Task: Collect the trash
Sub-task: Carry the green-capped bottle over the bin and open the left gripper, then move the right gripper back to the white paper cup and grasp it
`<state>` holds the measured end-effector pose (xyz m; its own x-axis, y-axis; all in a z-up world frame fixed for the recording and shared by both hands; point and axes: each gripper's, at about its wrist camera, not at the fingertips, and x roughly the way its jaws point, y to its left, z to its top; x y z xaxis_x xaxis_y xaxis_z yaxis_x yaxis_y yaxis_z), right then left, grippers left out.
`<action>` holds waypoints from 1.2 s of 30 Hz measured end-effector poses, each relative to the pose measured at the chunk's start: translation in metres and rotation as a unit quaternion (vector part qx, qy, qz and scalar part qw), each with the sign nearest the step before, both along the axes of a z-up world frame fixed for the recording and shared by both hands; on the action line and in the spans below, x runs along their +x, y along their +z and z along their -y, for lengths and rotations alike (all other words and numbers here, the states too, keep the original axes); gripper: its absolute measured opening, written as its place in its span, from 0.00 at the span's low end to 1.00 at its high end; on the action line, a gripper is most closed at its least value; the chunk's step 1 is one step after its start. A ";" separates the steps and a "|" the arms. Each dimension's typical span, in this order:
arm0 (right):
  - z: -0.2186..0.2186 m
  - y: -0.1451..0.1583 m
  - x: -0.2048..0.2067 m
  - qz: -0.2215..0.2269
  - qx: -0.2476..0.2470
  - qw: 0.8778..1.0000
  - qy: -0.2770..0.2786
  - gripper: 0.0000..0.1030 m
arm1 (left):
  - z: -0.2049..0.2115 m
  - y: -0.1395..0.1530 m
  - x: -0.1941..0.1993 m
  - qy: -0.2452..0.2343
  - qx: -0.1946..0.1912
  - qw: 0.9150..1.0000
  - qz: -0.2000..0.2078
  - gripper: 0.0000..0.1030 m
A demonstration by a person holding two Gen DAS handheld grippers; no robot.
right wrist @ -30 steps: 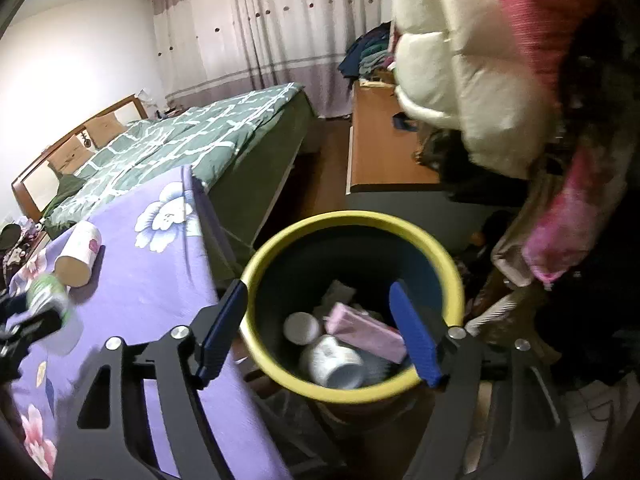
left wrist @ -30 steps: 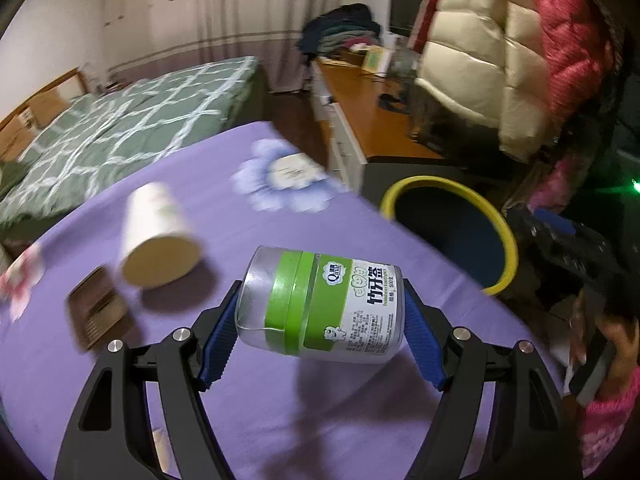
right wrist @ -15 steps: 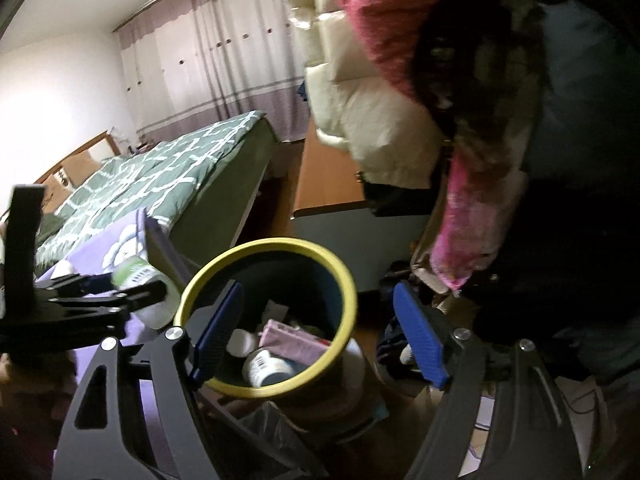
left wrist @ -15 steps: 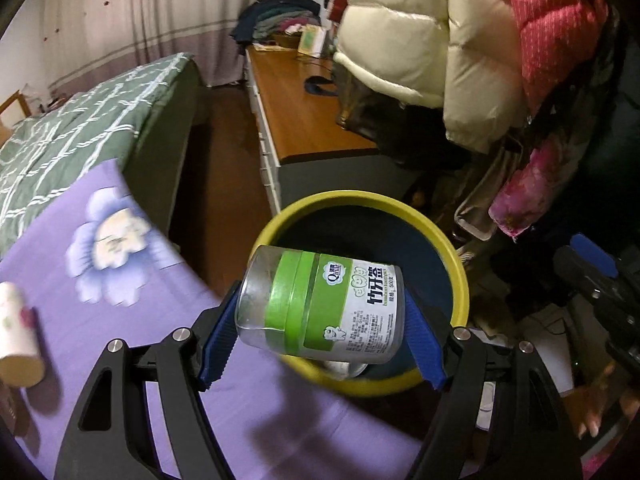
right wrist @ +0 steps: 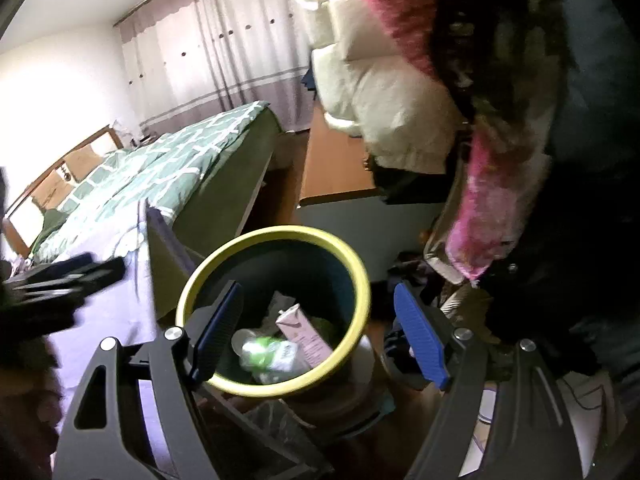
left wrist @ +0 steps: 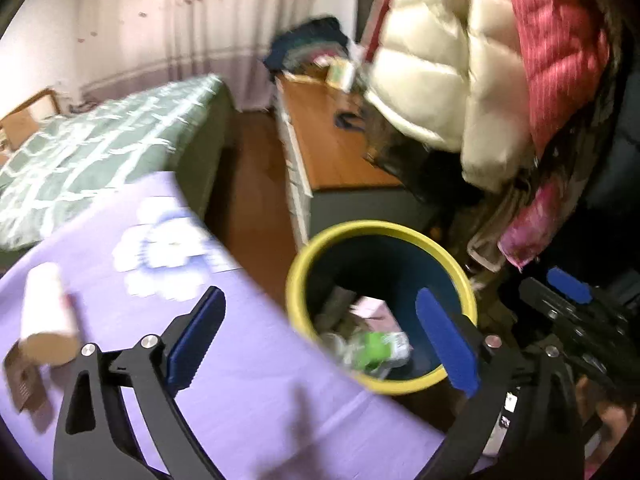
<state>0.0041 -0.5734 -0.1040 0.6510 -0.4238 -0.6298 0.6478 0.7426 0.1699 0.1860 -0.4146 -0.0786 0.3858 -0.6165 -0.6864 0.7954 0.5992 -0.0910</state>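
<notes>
The green-labelled clear jar [left wrist: 374, 350] lies inside the yellow-rimmed dark bin [left wrist: 298, 264], blurred, beside a pink carton [left wrist: 374, 312]. My left gripper [left wrist: 320, 340] is open and empty over the table edge next to the bin. My right gripper [right wrist: 320, 332] is open and empty above the bin [right wrist: 360, 276]; the jar [right wrist: 266, 354] and pink carton [right wrist: 302, 326] show between its fingers. A paper cup [left wrist: 46, 316] lies on its side on the purple table [left wrist: 240, 380] at the left.
A small brown box [left wrist: 24, 380] lies by the cup. A green bed [left wrist: 100, 152] stands behind the table, a wooden desk [left wrist: 332, 148] beyond the bin. Puffy coats [left wrist: 480, 60] hang at the right, close above the bin.
My left gripper has opened and let go of the jar, which has dropped into the bin. The left view swung back towards the table. The right gripper stayed over the bin.
</notes>
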 end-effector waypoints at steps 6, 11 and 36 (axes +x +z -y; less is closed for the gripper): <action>-0.025 0.000 0.026 -0.011 -0.005 0.999 0.031 0.72 | -0.108 0.012 0.014 0.086 -0.033 0.996 0.010 0.93; -0.055 0.002 0.054 -0.022 -0.011 0.998 0.066 0.72 | -0.207 0.015 0.031 0.187 -0.055 0.980 0.028 0.94; -0.195 0.040 0.250 -0.056 0.004 0.954 0.293 0.73 | -0.383 -0.018 0.076 0.423 -0.062 0.903 0.040 0.94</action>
<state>0.2545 -0.3788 -0.0640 0.7035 -0.0028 -0.7107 0.1360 0.9820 0.1308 0.2620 -0.0315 -0.0967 0.8006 -0.1478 -0.5807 0.0643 0.9847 -0.1620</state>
